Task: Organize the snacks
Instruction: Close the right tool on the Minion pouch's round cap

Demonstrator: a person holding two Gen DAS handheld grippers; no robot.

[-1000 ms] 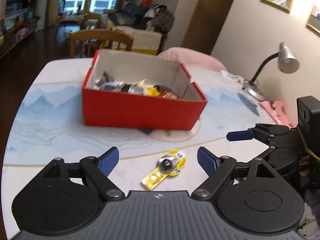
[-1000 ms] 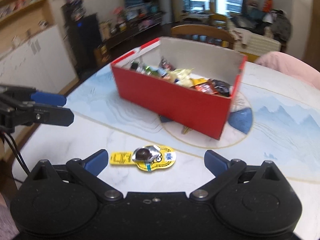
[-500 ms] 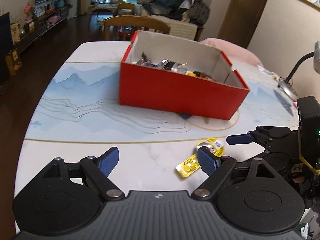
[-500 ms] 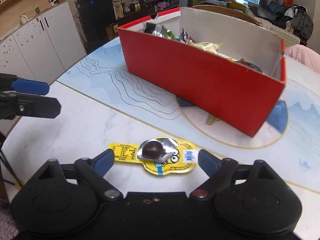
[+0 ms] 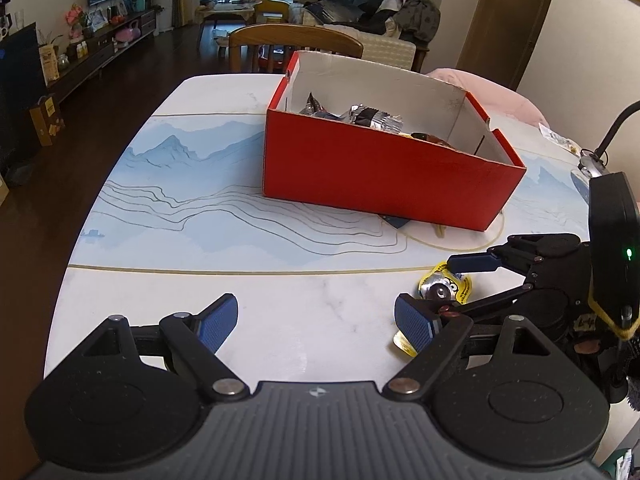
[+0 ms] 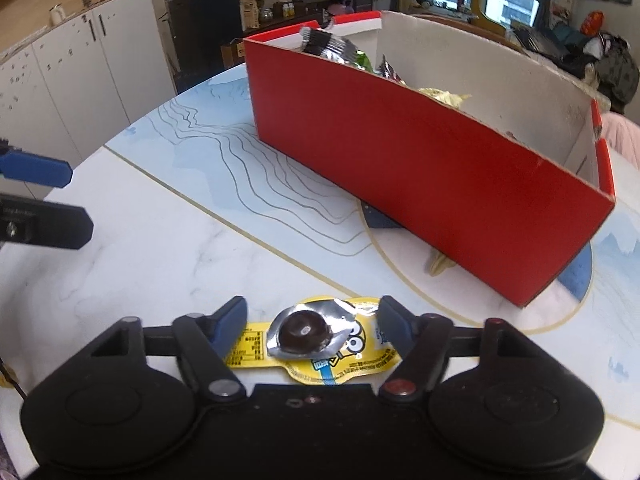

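While the left gripper point(image 5: 316, 322) hangs low over bare white marble with its blue pads spread wide and nothing between them, its camera shows the red box point(image 5: 384, 176) further back on the table point(image 5: 168, 208), standing on a printed scene of blue mountains and thin contour lines; foil packets point(image 5: 372, 116) poke above the box's near wall. To the right in that view the right gripper point(image 5: 452, 284) reaches in from the side, its upper finger over a yellow snack point(image 5: 444, 288) that lies flat on the marble, partly hidden behind the left tool's right pad. From the right camera, the right gripper point(image 6: 314, 326) sits low at the tabletop with its jaws parted, one pad on each side of the snack point(image 6: 316, 340) and neither clearly touching it. That snack is a yellow card with a goggle-eyed cartoon face, a foil cup holding a dark round sweet, and fine black print on its left strip too small to read. Behind it the box point(image 6: 432, 184) stands near, well apart from the snack, with a foil wrapper point(image 6: 324, 44) at its far corner. At the left edge the left gripper's blue finger point(image 6: 36, 170) shows
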